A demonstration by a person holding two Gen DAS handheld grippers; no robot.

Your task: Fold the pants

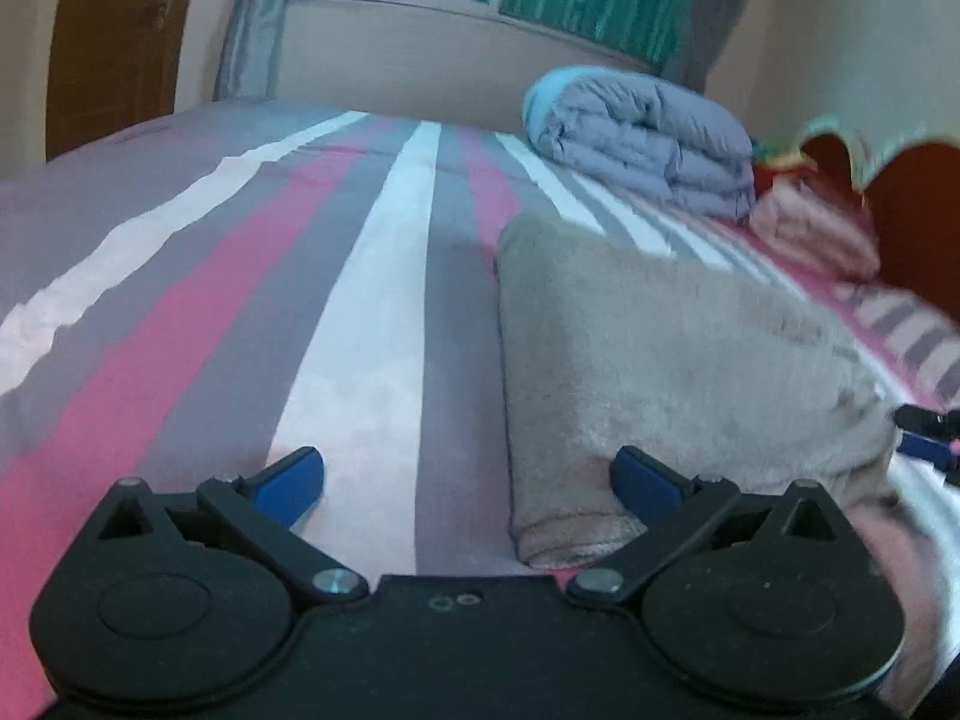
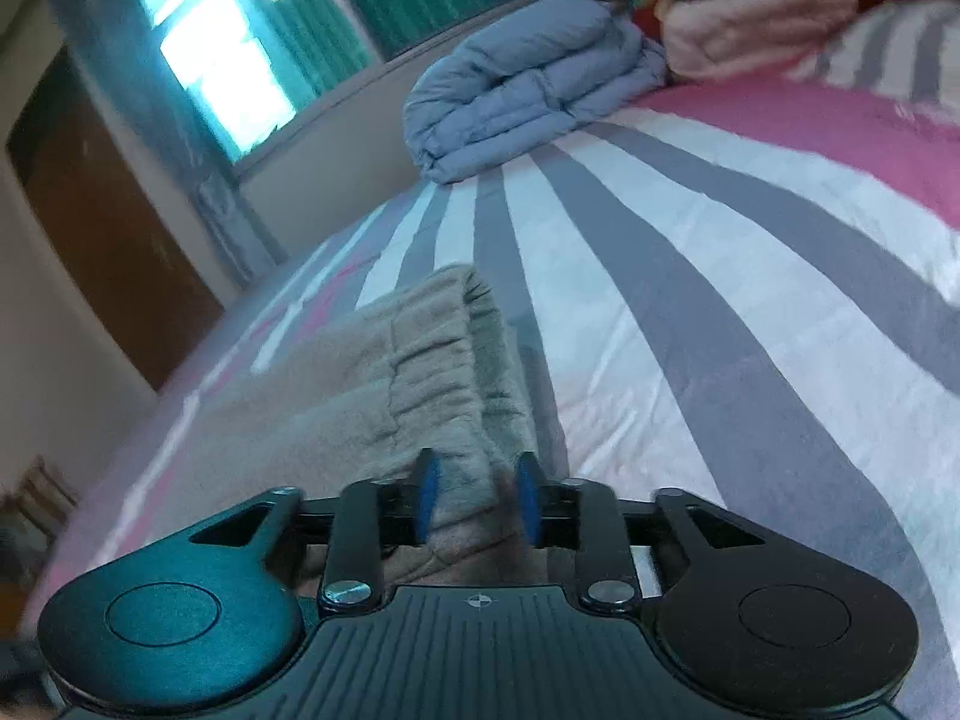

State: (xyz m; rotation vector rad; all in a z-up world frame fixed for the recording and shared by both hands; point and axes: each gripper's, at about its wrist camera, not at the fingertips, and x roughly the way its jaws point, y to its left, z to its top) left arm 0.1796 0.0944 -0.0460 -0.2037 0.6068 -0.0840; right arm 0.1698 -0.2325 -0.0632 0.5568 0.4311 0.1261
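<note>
The beige fleece pants point(image 1: 678, 360) lie folded in a thick rectangle on the striped bed sheet point(image 1: 240, 300). My left gripper point(image 1: 465, 468) is open wide at the pants' near left corner; its right finger rests against the folded edge and its left finger is over bare sheet. In the right wrist view the gathered waistband end of the pants point(image 2: 444, 348) runs between the blue pads of my right gripper point(image 2: 477, 498). The pads stand a little apart and the cloth sits loosely between them. The right gripper point(image 1: 927, 438) also shows at the pants' right edge in the left wrist view.
A folded blue-grey duvet point(image 1: 648, 138) sits at the far side of the bed, with a folded pink blanket point(image 1: 810, 228) beside it by the brown headboard point(image 1: 912, 222). A wooden door point(image 1: 114, 42) and a curtained window are beyond the bed.
</note>
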